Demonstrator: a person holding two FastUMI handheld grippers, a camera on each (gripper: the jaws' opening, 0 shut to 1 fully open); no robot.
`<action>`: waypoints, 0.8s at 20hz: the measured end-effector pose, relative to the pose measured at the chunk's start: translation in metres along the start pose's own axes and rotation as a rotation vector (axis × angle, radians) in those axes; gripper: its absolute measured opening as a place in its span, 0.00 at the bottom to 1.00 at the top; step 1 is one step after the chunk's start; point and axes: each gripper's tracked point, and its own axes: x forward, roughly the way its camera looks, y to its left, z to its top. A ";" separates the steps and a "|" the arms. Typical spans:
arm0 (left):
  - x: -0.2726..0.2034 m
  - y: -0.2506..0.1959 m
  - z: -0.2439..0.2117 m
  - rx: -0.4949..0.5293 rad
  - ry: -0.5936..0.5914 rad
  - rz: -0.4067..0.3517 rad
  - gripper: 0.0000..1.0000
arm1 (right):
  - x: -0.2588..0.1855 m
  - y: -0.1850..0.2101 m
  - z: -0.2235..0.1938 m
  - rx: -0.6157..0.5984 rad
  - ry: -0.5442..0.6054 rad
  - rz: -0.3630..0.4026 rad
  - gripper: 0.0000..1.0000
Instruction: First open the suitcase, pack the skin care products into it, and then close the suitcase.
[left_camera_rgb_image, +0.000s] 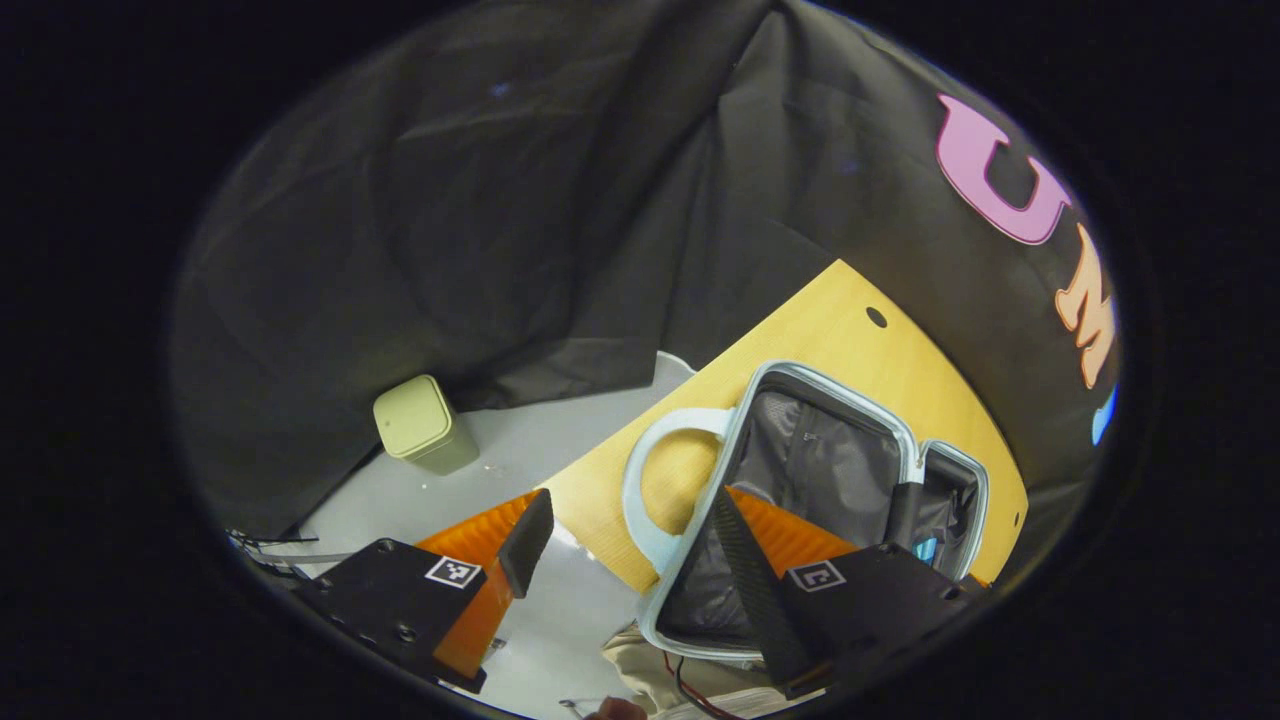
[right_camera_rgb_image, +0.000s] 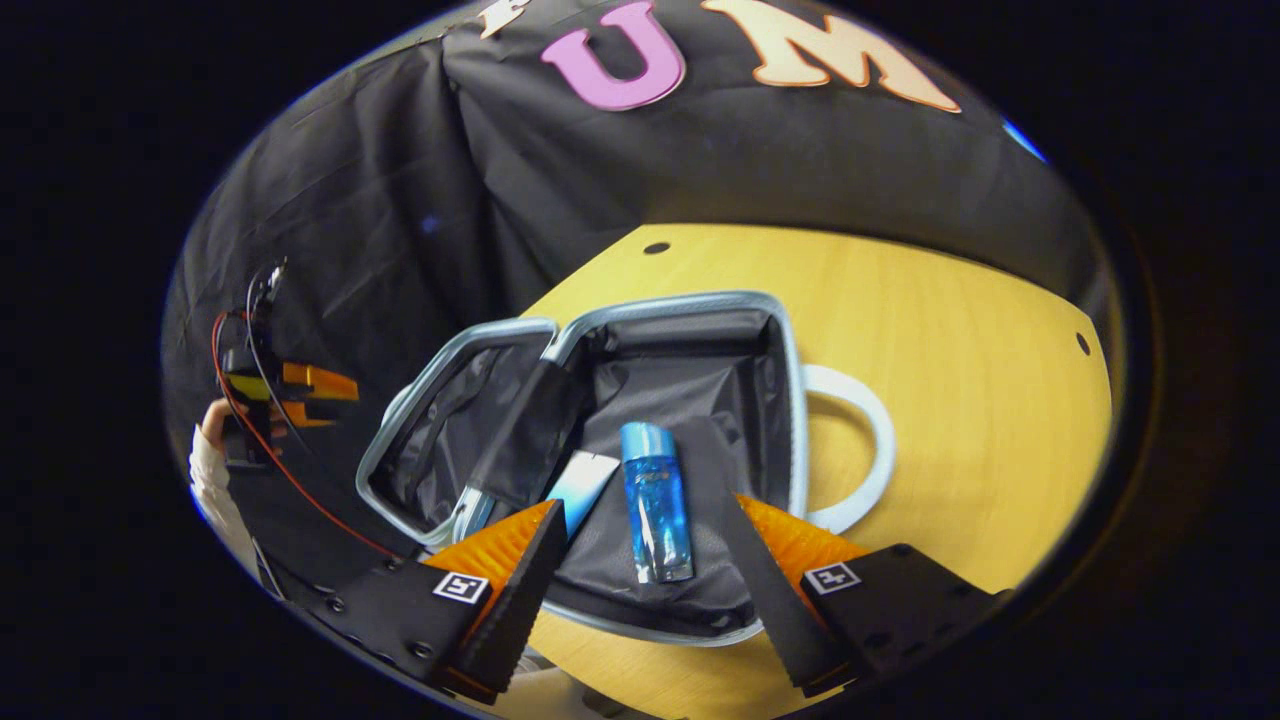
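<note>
Nearest us in the right gripper view, the right gripper (right_camera_rgb_image: 640, 580) is hovering with fingers spread apart over the front edge of the suitcase (right_camera_rgb_image: 700, 335). The suitcase is lying open on the wooden table (right_camera_rgb_image: 980, 400). Inside it, a blue bottle (right_camera_rgb_image: 655, 500) is resting flat on the dark lining, a pale tube (right_camera_rgb_image: 583, 482) just beside it. In the left gripper view, the left gripper (left_camera_rgb_image: 630, 560) is gaping wide too (nothing between its fingers), beside the suitcase's handle (left_camera_rgb_image: 645, 480). Farther off, we are seeing a small green bin (left_camera_rgb_image: 422, 424) on the floor.

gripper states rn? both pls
Left hand-held gripper: open, holding nothing, above the suitcase edge.
Right hand-held gripper: open, holding nothing; blue bottle lies loose in the suitcase between its fingers.
</note>
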 end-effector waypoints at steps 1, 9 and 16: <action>0.006 0.002 -0.001 -0.013 0.011 -0.005 0.95 | -0.006 -0.007 0.008 0.029 -0.024 -0.018 0.98; 0.054 0.008 -0.018 -0.099 0.093 -0.051 0.88 | -0.100 -0.092 0.083 0.174 -0.317 -0.253 0.98; 0.076 -0.001 -0.024 -0.136 0.153 -0.125 0.33 | -0.161 -0.146 0.075 0.195 -0.380 -0.431 0.98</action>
